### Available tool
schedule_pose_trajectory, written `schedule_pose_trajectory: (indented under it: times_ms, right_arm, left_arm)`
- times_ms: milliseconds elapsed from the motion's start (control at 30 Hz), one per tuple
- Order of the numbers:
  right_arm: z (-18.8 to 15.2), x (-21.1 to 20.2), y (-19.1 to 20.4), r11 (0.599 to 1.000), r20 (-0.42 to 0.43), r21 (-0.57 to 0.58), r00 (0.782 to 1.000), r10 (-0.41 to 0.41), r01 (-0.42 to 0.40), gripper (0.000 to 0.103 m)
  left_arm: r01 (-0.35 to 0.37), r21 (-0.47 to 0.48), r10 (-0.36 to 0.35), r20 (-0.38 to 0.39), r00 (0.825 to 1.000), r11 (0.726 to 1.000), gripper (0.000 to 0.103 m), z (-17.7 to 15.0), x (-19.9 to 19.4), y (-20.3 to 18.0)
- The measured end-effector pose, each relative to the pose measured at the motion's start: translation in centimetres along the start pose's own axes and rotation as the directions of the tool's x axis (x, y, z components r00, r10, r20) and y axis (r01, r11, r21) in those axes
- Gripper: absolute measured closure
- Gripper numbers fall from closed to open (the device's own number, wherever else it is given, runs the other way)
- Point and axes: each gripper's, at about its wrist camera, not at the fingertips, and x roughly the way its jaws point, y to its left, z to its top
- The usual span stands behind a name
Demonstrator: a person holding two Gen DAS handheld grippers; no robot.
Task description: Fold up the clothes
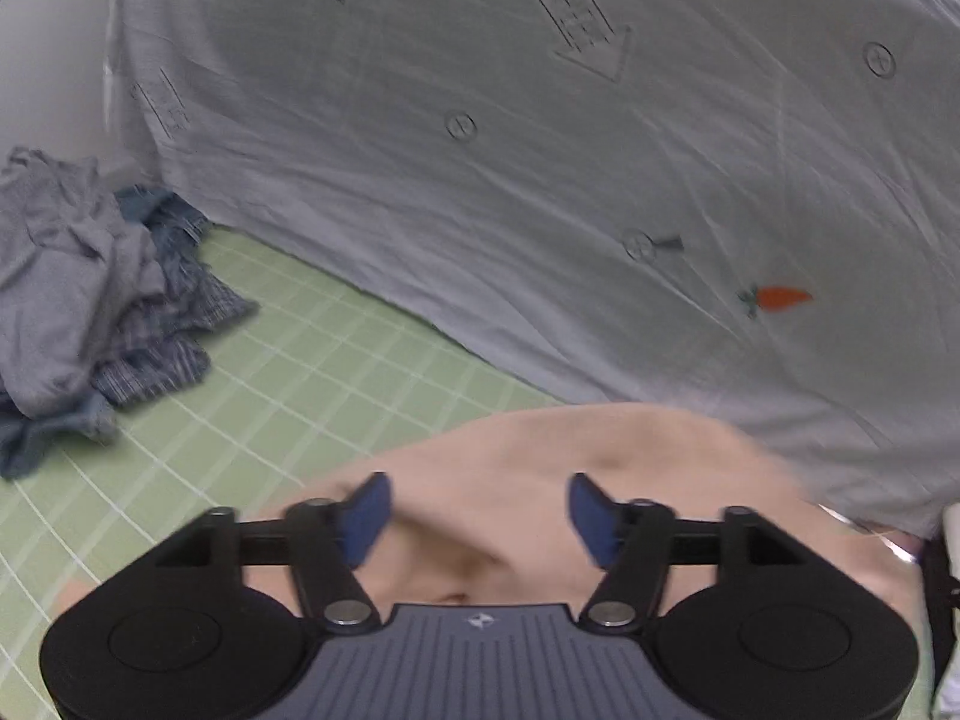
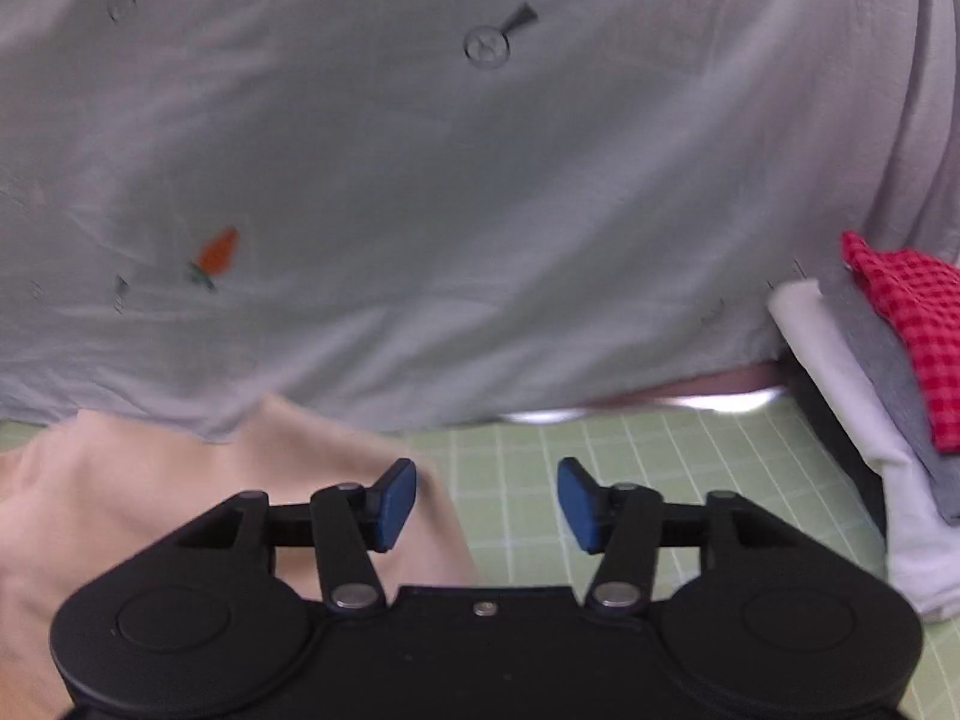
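A peach garment (image 1: 570,456) lies on the green grid mat (image 1: 312,360). My left gripper (image 1: 480,513) is open above it, blue pads apart, nothing between them. In the right wrist view the same peach garment (image 2: 180,492) lies at the lower left. My right gripper (image 2: 486,501) is open just past the garment's right edge, over the green mat (image 2: 660,468), empty.
A crumpled pile of grey and blue plaid clothes (image 1: 90,300) sits at the left. A folded stack of white, grey and red checked cloth (image 2: 888,360) sits at the right. A pale sheet with carrot prints (image 1: 540,150) drapes across the back, also in the right wrist view (image 2: 480,210).
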Motion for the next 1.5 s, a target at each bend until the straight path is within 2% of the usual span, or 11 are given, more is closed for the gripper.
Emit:
schedule_pose_trajectory:
  times_ms: [300, 467, 667, 767, 833, 900, 1167, 1233, 1300, 1400, 1500]
  right_arm:
    - [-10.7, -4.2, 0.0, 0.999, -0.245, -0.002, 0.969, 0.035, -0.037, 0.044]
    - [-15.1, -6.3, 0.5, 1.0, -0.358, -0.006, 0.933, 0.022, -0.026, 0.036]
    - [-18.4, -9.5, 0.9, 0.997, -0.403, 0.067, 0.912, 0.072, -0.049, 0.036]
    - [-19.0, -10.6, 1.5, 0.996, -0.403, 0.057, 0.911, 0.091, -0.074, 0.046]
    - [-19.3, -11.3, 2.0, 0.996, -0.398, 0.015, 0.913, 0.089, -0.091, 0.081]
    - [-19.7, -11.8, 2.3, 0.993, -0.397, -0.001, 0.912, 0.105, -0.115, 0.098]
    - [-20.7, -14.2, 1.5, 0.993, -0.444, 0.055, 0.888, 0.122, -0.109, 0.097]
    - [-20.9, -14.7, 1.8, 0.995, -0.463, 0.035, 0.881, 0.097, -0.091, 0.075]
    - [-20.9, -15.2, 2.1, 0.995, -0.475, 0.029, 0.875, 0.097, -0.095, 0.043]
    - [-20.4, -15.9, 2.7, 0.993, -0.459, 0.046, 0.881, 0.116, -0.107, 0.033]
    - [-19.9, -16.6, 3.7, 0.994, -0.437, 0.043, 0.893, 0.106, -0.097, 0.019]
  left_arm:
    - [-0.072, 0.147, 0.112, -0.283, 0.953, 0.987, 0.023, -10.6, -1.8, 1.5]
    - [-0.121, 0.096, 0.147, -0.356, 0.923, 0.988, 0.023, -13.5, -3.6, 4.6]
    - [-0.133, 0.13, 0.171, -0.353, 0.92, 0.983, 0.024, -15.8, -5.7, 5.9]
    - [-0.13, 0.156, 0.176, -0.332, 0.927, 0.979, 0.035, -16.6, -6.8, 5.9]
    - [-0.141, 0.191, 0.196, -0.31, 0.93, 0.971, 0.055, -17.2, -7.5, 5.7]
    - [-0.138, 0.21, 0.199, -0.303, 0.932, 0.968, 0.095, -17.6, -8.1, 5.4]
    - [-0.136, 0.16, 0.185, -0.344, 0.92, 0.978, 0.094, -19.8, -11.3, 6.4]
    - [-0.143, 0.16, 0.192, -0.349, 0.917, 0.977, 0.092, -20.1, -11.9, 6.4]
    - [-0.141, 0.143, 0.183, -0.344, 0.921, 0.98, 0.065, -19.9, -12.5, 6.5]
    - [-0.143, 0.127, 0.177, -0.316, 0.932, 0.982, 0.03, -19.3, -13.6, 6.7]
    - [-0.141, 0.142, 0.178, -0.293, 0.939, 0.98, 0.028, -18.3, -14.0, 7.2]
